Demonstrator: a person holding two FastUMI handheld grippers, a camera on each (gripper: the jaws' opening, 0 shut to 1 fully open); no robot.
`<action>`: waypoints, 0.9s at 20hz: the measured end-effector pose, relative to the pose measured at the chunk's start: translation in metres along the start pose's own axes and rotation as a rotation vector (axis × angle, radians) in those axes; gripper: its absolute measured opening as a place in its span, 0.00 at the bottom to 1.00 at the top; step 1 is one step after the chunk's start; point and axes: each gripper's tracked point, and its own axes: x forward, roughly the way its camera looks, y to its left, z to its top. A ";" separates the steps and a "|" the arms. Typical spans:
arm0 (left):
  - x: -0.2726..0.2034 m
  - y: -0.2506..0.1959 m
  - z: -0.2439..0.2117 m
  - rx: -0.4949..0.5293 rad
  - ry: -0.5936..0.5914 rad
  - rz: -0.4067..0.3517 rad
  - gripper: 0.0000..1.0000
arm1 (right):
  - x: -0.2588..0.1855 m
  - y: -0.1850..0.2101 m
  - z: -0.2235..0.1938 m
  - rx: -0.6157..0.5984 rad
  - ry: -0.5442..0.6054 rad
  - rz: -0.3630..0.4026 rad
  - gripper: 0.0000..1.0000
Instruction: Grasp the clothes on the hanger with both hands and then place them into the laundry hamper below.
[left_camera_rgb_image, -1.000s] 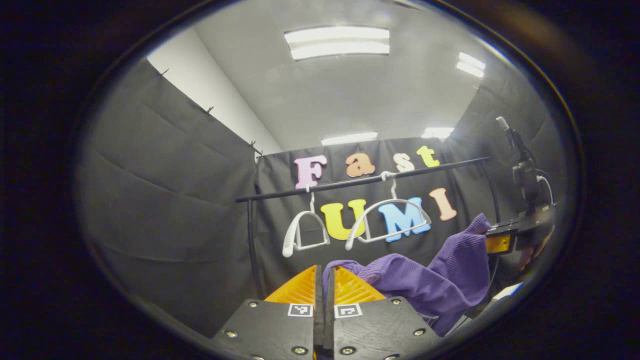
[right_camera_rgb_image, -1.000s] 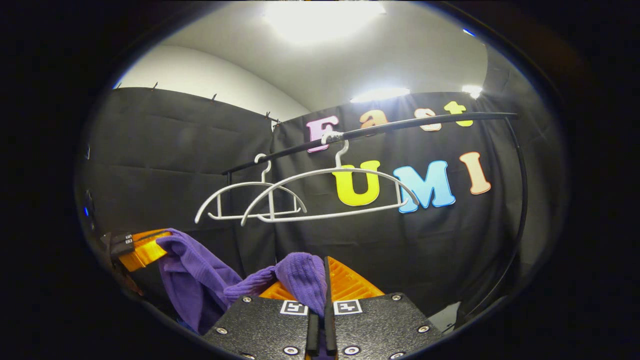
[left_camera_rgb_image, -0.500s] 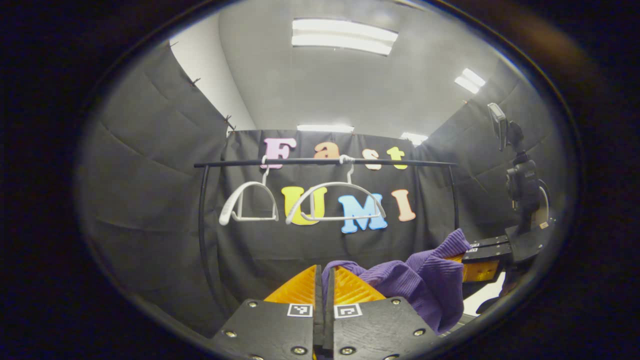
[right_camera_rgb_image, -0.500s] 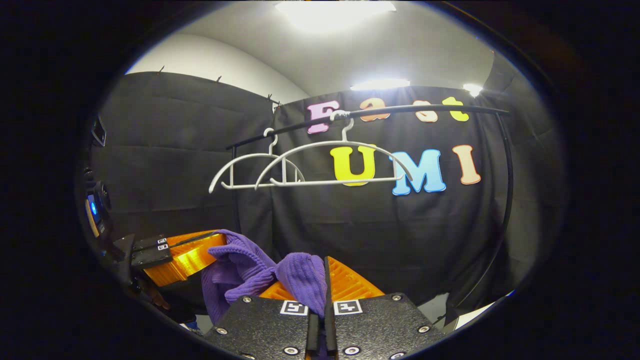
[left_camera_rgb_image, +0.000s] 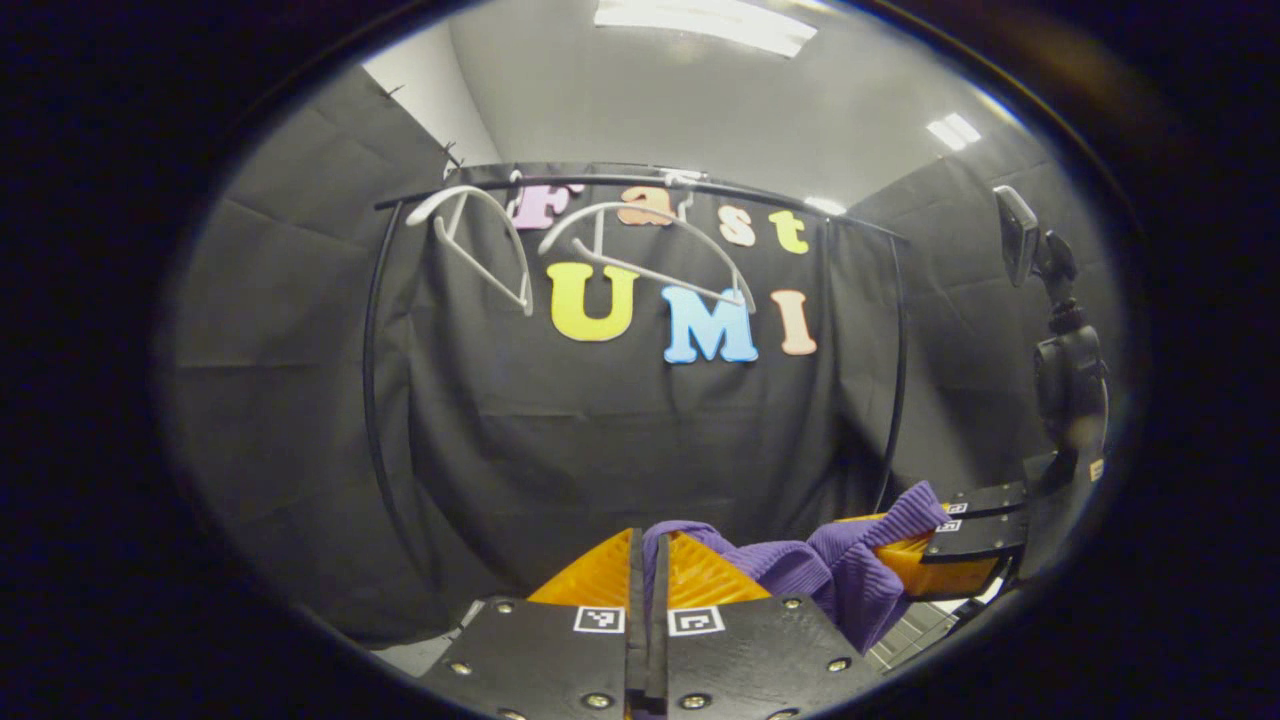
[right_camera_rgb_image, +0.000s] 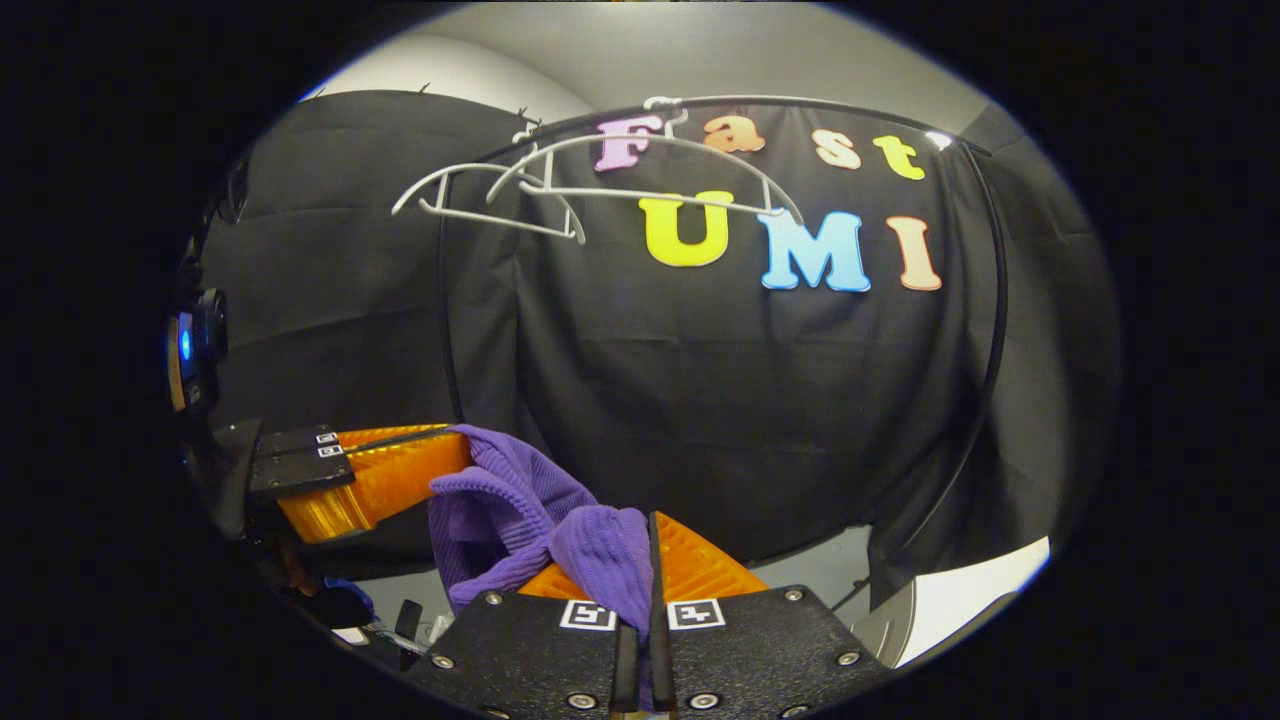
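A purple ribbed garment (left_camera_rgb_image: 830, 575) is stretched between both grippers, off the hangers. In the left gripper view my left gripper (left_camera_rgb_image: 648, 545) is shut on one end of it, and the right gripper (left_camera_rgb_image: 935, 555) holds the other end at the lower right. Seen from the right gripper view, my right gripper (right_camera_rgb_image: 648, 530) is shut on a fold of the garment (right_camera_rgb_image: 520, 510), and the left gripper (right_camera_rgb_image: 400, 475) pinches its far end at the left. Two bare white hangers (right_camera_rgb_image: 600, 185) hang on the black rail (right_camera_rgb_image: 800, 105) high above.
The black rail stands on curved side posts (left_camera_rgb_image: 375, 400) in front of the cloth wall. A camera on a mount (left_camera_rgb_image: 1050, 300) rises at the right of the left gripper view. A white surface (right_camera_rgb_image: 960, 600) shows at the lower right of the right gripper view, with grey floor (right_camera_rgb_image: 810, 565) beyond.
Both grippers have come down with the purple garment; the rail and hangers have risen in both views. The two grippers have drawn closer, and the garment bunches between them.
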 end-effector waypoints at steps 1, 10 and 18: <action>-0.003 -0.002 -0.016 0.002 0.037 0.004 0.00 | 0.004 -0.003 -0.016 -0.004 0.033 -0.009 0.06; 0.003 0.014 -0.122 0.023 0.313 0.057 0.01 | 0.014 -0.015 -0.150 -0.065 0.351 -0.071 0.11; -0.025 0.013 -0.198 -0.010 0.517 0.038 0.31 | -0.008 -0.008 -0.203 -0.138 0.492 -0.054 0.90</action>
